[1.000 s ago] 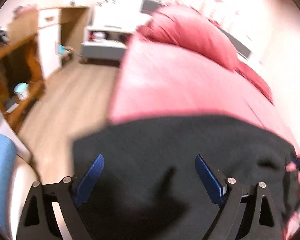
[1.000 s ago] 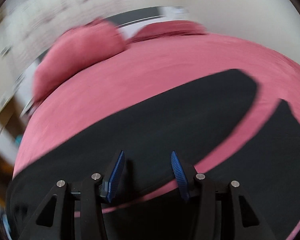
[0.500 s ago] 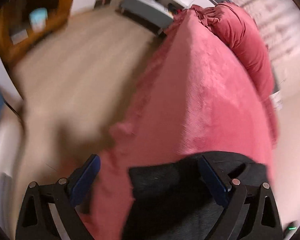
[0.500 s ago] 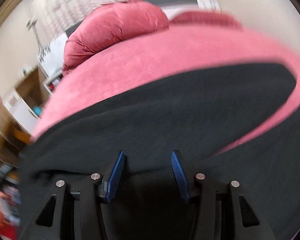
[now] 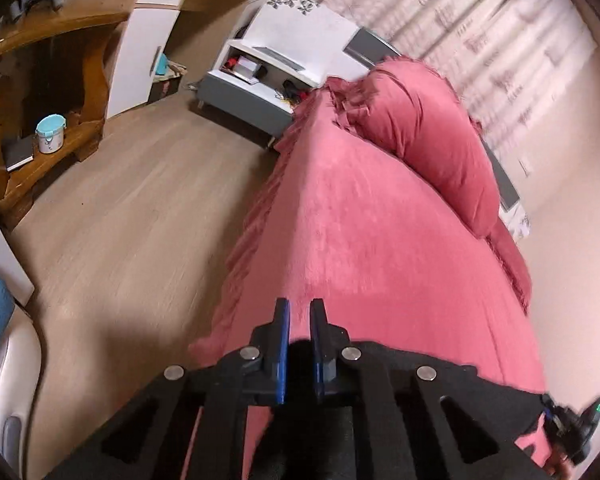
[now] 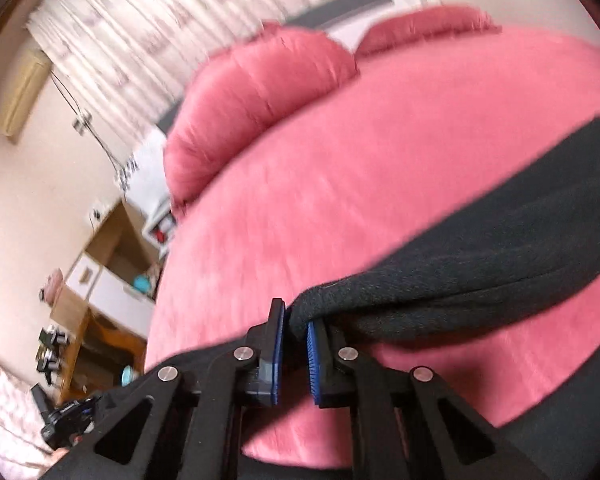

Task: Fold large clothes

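Observation:
A large black garment (image 6: 480, 256) lies on a bed with a pink cover (image 6: 340, 184). My right gripper (image 6: 296, 320) is shut on a raised edge of the garment, which stretches away to the right. In the left wrist view, my left gripper (image 5: 299, 312) is shut near the bed's left edge, with black cloth (image 5: 440, 368) between and behind its fingers. The pink cover (image 5: 360, 240) runs ahead of it. The other gripper (image 5: 572, 428) shows at the lower right.
Pink pillows (image 5: 428, 132) lie at the head of the bed. A wooden floor (image 5: 132, 208) runs along the bed's left side. A grey and white nightstand (image 5: 268, 68) and a wooden desk (image 5: 40, 92) stand beyond it. A curtain (image 6: 140, 32) hangs behind the bed.
Both grippers were open over the flat black garment. Now both are shut on its edge, and the right one has lifted the cloth off the bed.

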Action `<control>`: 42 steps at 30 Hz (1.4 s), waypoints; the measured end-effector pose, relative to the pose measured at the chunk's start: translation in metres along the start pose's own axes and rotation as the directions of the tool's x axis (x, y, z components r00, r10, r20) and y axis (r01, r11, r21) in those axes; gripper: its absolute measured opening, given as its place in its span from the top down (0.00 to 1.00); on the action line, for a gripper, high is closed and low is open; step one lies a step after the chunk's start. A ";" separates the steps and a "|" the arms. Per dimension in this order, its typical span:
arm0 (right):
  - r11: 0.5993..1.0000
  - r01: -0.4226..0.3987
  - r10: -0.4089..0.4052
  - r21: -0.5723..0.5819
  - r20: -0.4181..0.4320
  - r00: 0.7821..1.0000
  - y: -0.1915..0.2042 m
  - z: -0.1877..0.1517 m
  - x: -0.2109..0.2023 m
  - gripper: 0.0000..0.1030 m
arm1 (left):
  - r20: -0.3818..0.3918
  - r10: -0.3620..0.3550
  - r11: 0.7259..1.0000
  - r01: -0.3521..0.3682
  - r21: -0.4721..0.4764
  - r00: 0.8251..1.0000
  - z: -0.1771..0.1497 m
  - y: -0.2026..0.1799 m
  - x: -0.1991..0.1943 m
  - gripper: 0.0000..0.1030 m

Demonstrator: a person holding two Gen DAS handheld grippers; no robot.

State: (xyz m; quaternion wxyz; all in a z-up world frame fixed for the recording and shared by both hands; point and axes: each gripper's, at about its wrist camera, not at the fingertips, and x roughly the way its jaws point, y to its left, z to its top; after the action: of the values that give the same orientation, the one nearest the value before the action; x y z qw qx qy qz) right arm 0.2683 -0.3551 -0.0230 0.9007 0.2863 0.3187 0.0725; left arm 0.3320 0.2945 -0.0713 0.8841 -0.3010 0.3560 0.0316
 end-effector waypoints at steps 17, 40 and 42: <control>0.945 0.309 -0.301 0.113 -0.082 0.950 -0.111 -0.109 -0.156 0.50 | -0.232 -0.008 0.987 0.045 0.154 0.973 -0.154 0.008 -0.070 0.12; 0.841 0.032 -0.080 0.541 0.066 0.995 -0.169 -0.188 -0.278 0.95 | -0.237 -0.215 0.976 0.213 -0.033 0.947 -0.197 -0.020 -0.192 0.86; 0.852 0.010 -0.073 0.524 0.100 0.992 -0.163 -0.192 -0.301 0.95 | -0.213 -0.239 0.971 0.228 -0.074 0.947 -0.197 -0.010 -0.213 0.91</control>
State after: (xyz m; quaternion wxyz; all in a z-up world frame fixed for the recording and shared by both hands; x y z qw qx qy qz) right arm -0.0952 -0.4936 -0.0762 0.8074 0.5167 0.2797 -0.0528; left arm 0.0560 0.2106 -0.0393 0.8290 -0.3640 0.4130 -0.0983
